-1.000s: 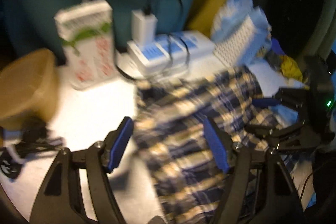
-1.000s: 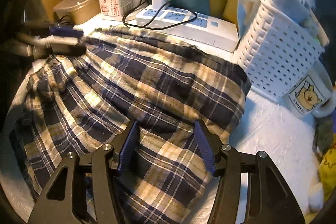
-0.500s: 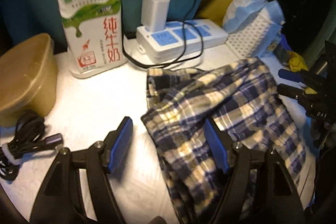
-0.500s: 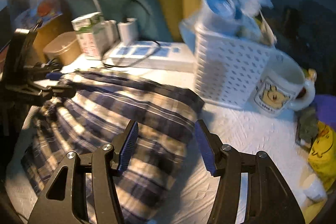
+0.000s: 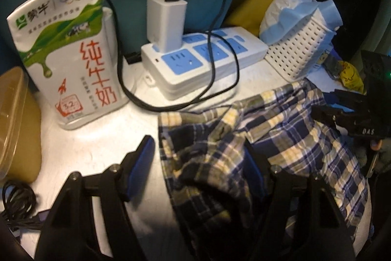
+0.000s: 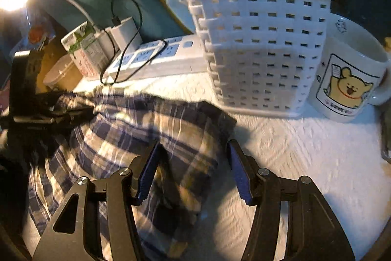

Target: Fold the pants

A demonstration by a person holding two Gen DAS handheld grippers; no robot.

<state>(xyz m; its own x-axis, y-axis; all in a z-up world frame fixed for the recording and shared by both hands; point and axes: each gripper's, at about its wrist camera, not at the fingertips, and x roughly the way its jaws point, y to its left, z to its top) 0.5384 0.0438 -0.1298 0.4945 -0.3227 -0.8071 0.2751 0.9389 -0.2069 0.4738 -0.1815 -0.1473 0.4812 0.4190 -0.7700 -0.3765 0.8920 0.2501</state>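
The blue, yellow and white plaid pants [image 5: 268, 136] lie crumpled on the white table. My left gripper [image 5: 200, 158] is open, its jaws spread over the pants' rumpled left end. My right gripper [image 6: 193, 163] is open over the pants' right end [image 6: 136, 133]; no cloth is pinched between its pads. The right gripper also shows at the right of the left wrist view [image 5: 352, 119], and the left gripper at the left of the right wrist view [image 6: 36, 111].
A milk carton [image 5: 70, 55], a power strip [image 5: 202, 60] with a charger and black cable, and a white basket [image 6: 259, 50] stand along the back. A bear mug [image 6: 352, 75] stands right of the basket. A tan bowl [image 5: 14, 124] and a cable coil [image 5: 17, 199] sit at left.
Both grippers have drawn back from the pants' middle toward its ends and the right gripper swung right toward the basket and mug. The pants look more bunched than a second ago.
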